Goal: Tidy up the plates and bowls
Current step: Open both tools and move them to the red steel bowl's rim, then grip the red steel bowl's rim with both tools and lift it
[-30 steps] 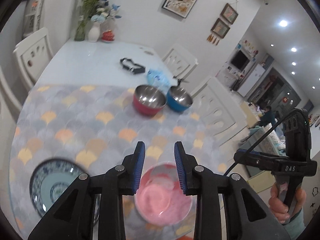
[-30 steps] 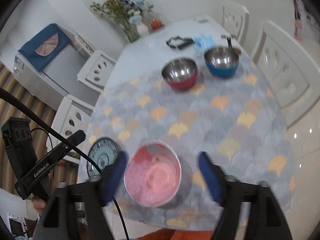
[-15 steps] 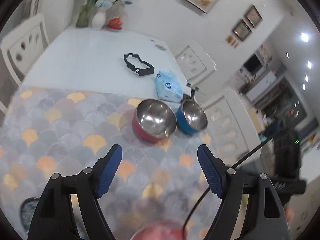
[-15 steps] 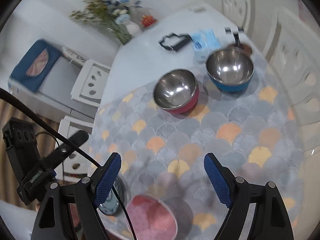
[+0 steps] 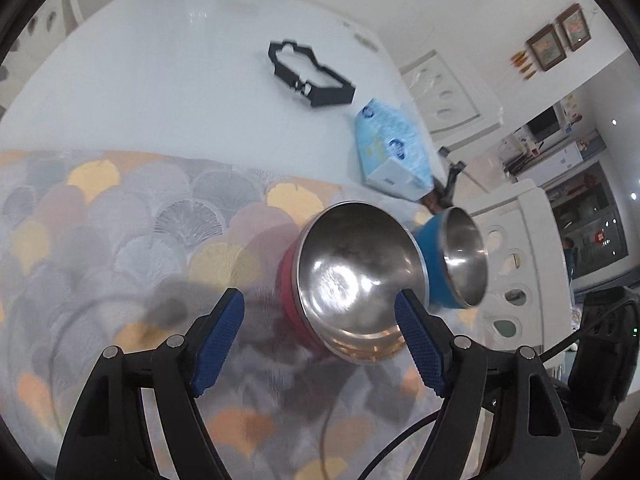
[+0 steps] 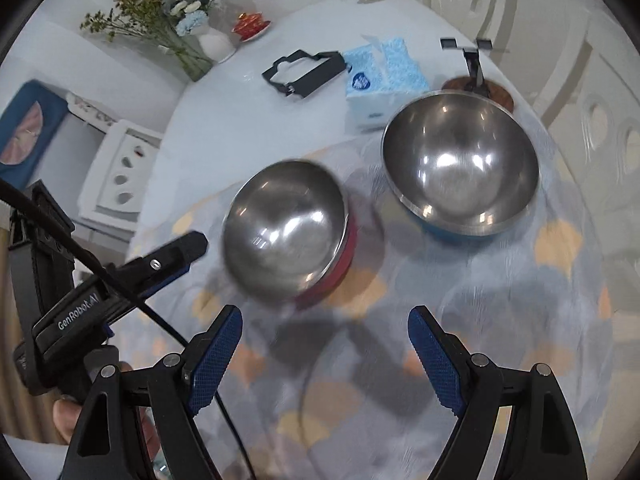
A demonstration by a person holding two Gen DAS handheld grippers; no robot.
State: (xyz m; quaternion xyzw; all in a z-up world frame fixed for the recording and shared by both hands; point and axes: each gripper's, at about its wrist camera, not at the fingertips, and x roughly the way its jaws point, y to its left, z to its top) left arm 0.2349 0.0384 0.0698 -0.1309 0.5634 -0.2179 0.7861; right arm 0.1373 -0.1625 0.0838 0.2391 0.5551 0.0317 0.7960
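both grippers open over the two steel bowls

my left gripper (image 5: 320, 340) has its jaws spread wide, nothing between the pads. the red bowl (image 5: 352, 280) sits just past the tips on the scale-pattern tablecloth (image 5: 120, 220). the blue bowl (image 5: 452, 256) is just beside it to the right; can't tell if they touch. my right gripper (image 6: 324, 354) is wide open too, empty. from there the red bowl (image 6: 286, 232) is ahead left, the blue bowl (image 6: 460, 164) ahead right, a gap between them. beyond them a tissue pack (image 6: 380, 76), a black frame (image 6: 304, 68) and a flower vase (image 6: 216, 44) on the white table (image 6: 240, 92). motion blur on the cloth.
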